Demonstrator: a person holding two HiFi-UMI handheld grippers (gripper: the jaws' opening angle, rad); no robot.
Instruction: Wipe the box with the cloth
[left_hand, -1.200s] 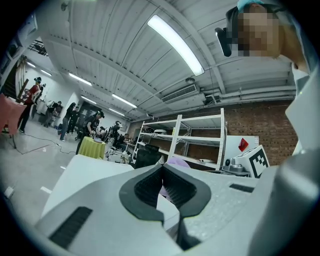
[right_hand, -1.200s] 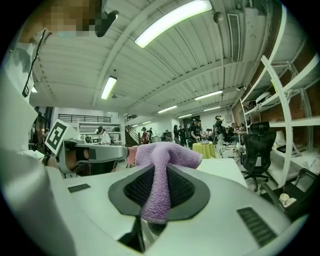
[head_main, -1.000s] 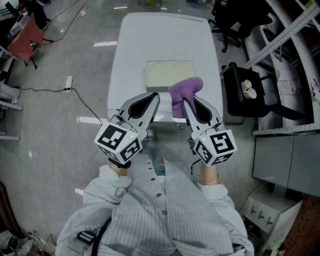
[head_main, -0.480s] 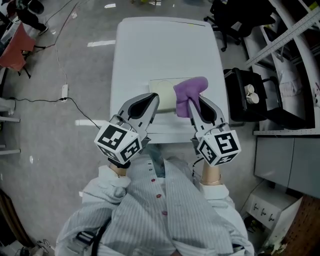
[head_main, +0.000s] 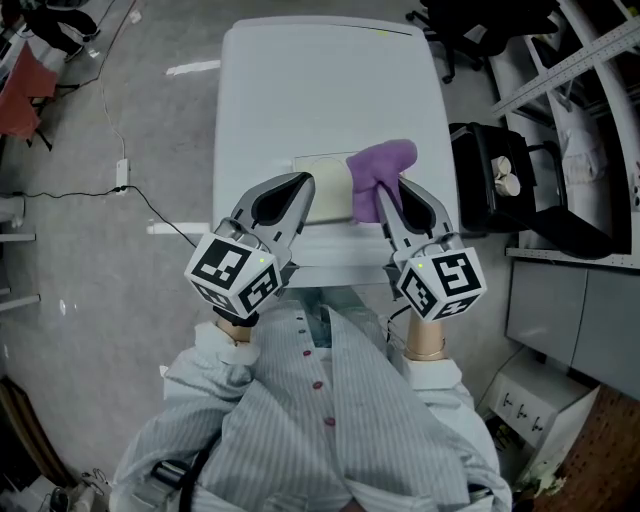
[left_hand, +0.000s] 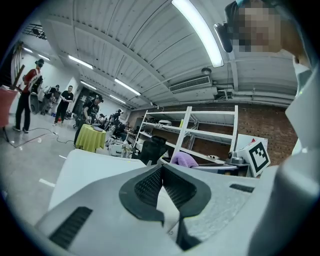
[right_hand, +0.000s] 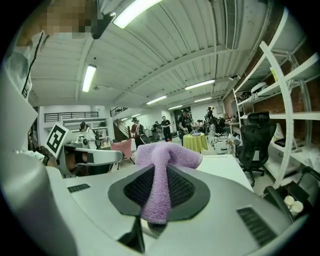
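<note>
Flat cream rectangular box (head_main: 328, 188) by the near edge of the smooth white table (head_main: 320, 90), long axis crosswise in the head view; fuzzy purple terry cloth (head_main: 380, 172) bunched over its right end, pinched between right gripper (head_main: 392, 203) jaws; left gripper (head_main: 299, 187) jaws pressed together, empty

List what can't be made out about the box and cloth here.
- Head view: the box has its right end hidden under the cloth, its near left corner behind the left gripper.
- Head view: whether cloth touches box cannot be told from above.
- Right gripper view: box hidden behind the right gripper and cloth.
</note>
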